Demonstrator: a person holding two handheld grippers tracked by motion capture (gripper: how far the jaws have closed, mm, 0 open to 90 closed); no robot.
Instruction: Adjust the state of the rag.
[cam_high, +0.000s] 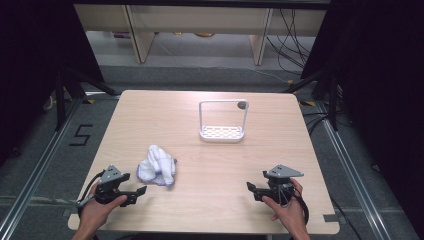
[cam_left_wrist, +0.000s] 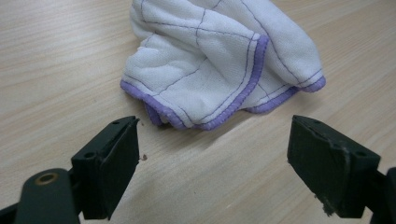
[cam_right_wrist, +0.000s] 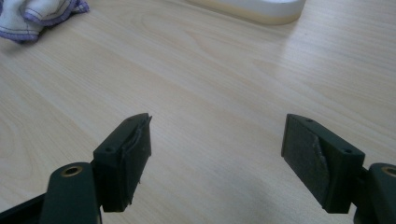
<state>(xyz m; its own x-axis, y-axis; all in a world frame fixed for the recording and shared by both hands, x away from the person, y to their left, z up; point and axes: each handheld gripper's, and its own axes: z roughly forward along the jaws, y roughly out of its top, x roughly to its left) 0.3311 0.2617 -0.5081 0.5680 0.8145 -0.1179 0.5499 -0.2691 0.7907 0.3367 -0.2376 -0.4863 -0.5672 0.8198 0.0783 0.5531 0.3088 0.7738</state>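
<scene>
Crumpled white cloth (cam_high: 158, 165) with purple-stitched hem, bunched on the table's near-left part.

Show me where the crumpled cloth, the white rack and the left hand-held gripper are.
Crumpled cloth (cam_high: 158, 165), high view, middle of the white folds.
White rack (cam_high: 222, 133), high view, its perforated base.
Left hand-held gripper (cam_high: 134, 193), high view, between its open fingertips.

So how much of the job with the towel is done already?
Nothing looks done yet. The towel lies crumpled on the table, apart from the white rack. The left gripper points at it with jaws open, not touching; the right gripper is open over bare wood. Grabbing and handling the towel is all still left.
</scene>
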